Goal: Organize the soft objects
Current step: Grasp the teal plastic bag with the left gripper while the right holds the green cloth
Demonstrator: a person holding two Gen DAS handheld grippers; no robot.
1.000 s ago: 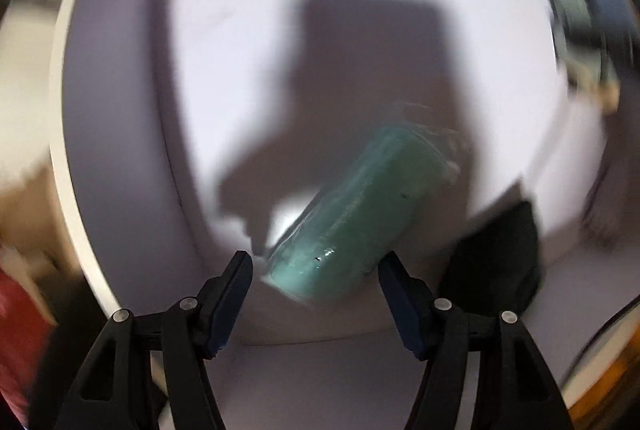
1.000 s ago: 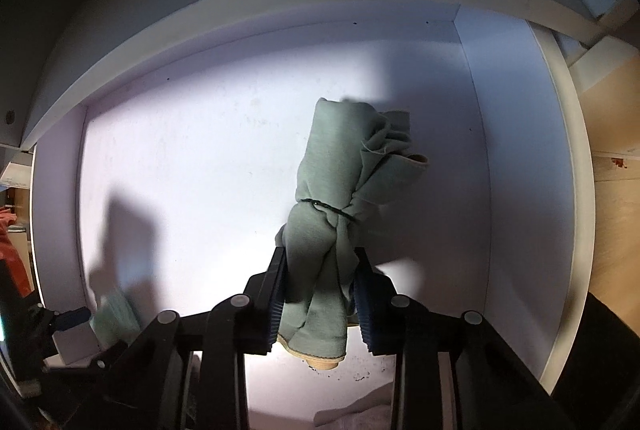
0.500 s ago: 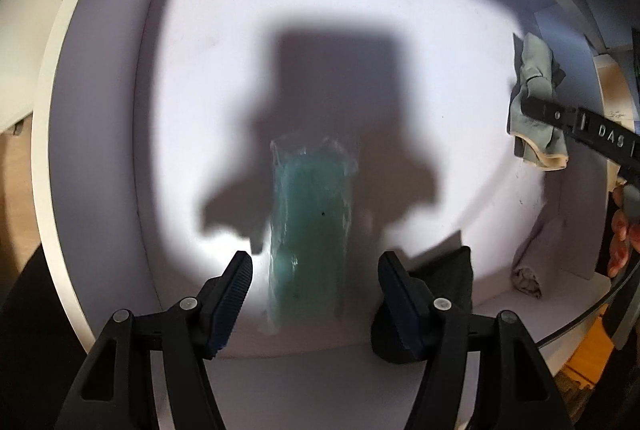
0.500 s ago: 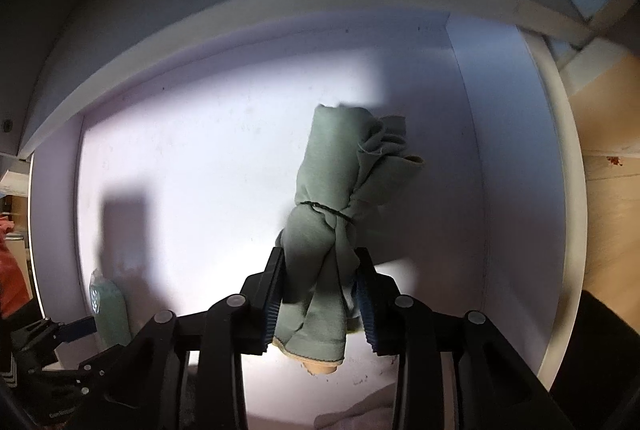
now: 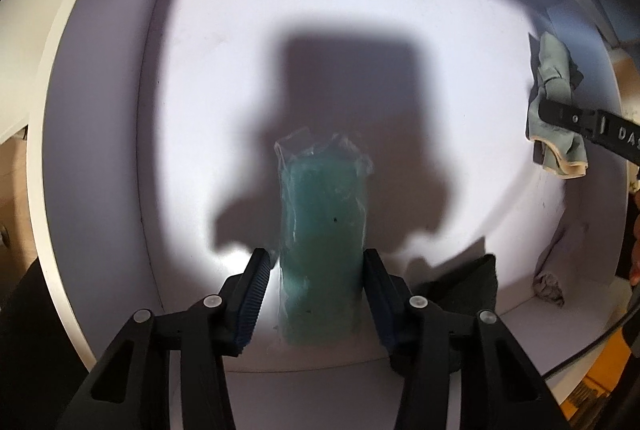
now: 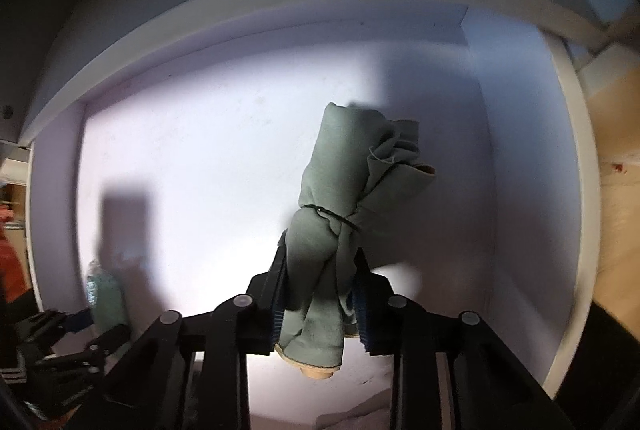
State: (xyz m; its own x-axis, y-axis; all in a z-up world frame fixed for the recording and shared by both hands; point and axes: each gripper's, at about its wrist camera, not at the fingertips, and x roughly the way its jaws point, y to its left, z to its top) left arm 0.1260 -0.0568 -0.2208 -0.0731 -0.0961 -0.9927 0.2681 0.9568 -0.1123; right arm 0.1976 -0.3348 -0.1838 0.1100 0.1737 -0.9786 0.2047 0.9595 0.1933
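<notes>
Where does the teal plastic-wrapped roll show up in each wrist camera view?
Left wrist: teal wrapped roll at centre, between the closing left gripper.
Right wrist: same roll at far lower left.
Shared landmark: sage green cloth bundle, right edge of left view.

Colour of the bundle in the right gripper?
Sage green bundle, tied with a dark band, tan edge at its lower end. Clearest in the right wrist view.

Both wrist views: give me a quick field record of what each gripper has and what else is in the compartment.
left gripper: jaws closing around the teal plastic-wrapped roll, a sliver of gap still showing at the left pad
right gripper: shut on the grey-green tied cloth bundle
setting: white compartment, lit from the camera side
also inside: dark cloth at the front, crumpled pale cloth in the right corner
</notes>
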